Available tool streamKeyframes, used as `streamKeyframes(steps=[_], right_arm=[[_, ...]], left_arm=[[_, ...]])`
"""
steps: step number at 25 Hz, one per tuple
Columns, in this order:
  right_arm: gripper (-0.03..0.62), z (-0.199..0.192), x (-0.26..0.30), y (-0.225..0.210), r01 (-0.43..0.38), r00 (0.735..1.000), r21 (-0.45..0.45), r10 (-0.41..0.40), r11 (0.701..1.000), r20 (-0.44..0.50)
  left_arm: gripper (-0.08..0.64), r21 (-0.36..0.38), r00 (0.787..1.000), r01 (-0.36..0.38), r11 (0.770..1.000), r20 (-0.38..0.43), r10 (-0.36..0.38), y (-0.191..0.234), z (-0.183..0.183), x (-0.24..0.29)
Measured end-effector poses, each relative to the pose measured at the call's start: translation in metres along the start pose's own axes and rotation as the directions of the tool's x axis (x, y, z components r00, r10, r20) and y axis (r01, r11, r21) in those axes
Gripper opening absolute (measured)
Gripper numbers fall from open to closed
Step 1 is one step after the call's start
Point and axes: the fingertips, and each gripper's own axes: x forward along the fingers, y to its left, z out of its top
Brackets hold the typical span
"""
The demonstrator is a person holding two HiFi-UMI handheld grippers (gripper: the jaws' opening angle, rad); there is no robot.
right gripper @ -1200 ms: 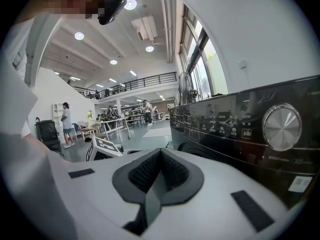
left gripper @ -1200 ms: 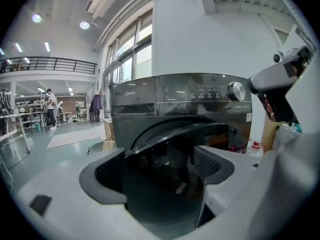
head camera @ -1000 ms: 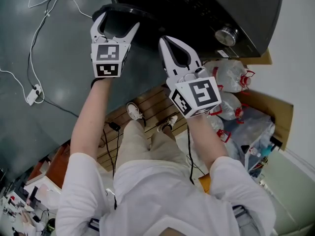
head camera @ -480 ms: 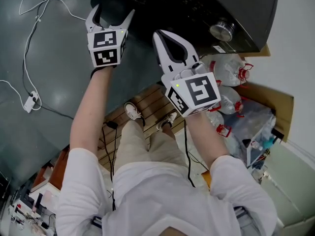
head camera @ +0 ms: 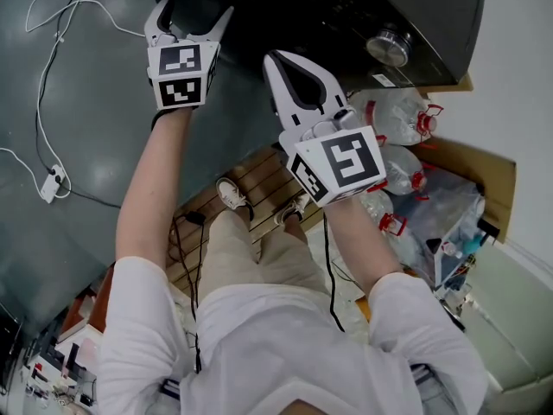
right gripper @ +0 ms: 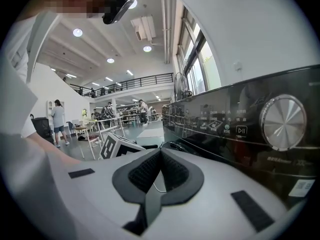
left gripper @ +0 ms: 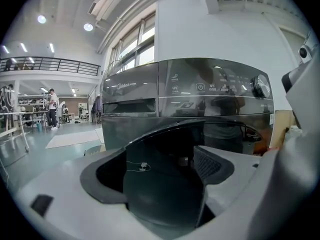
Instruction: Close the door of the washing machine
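Holding both tools up to the washing machine [head camera: 415, 24].
Right tool [head camera: 276, 60] sits pinched together, empty, beside the control panel [right gripper: 220, 124]; farther out, left tool [head camera: 192, 9] gapes wide, the dark door [left gripper: 160, 179] standing between its jaws.

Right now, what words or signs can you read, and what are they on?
"Midea": on the washing machine's dark front, towards its left side.
Play/pause sign: on the control panel, just left of the dial.
Other words and icons on the control panel: too small to read.
Print on the white sticker below the dial: too blurred to read.
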Motion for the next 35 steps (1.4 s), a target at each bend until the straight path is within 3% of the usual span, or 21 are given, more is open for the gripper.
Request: streamKeyframes(steps=[21, 26, 35], right_arm=[[-0.005, 0.003, -0.043, -0.011, 0.019, 1.0, -0.004, -0.019, 1.0, 0.004], [-0.005, 0.007, -0.058, -0.01, 0.028, 0.999, -0.01, -0.028, 1.0, 0.015], [-0.005, 0.016, -0.083, 0.002, -0.011, 0.999, -0.041, 0.012, 0.999, 0.036]], left_arm=[[0.407, 0.029, 0.998, -0.042, 0.999, -0.048, 0.043, -0.008, 0.002, 0.005], [0.407, -0.008, 0.997, -0.052, 0.999, -0.055, 0.051, -0.008, 0.001, 0.0], [0.408, 0.049, 0.995, -0.052, 0.997, -0.079, 0.056, -0.03, -0.002, -0.024]])
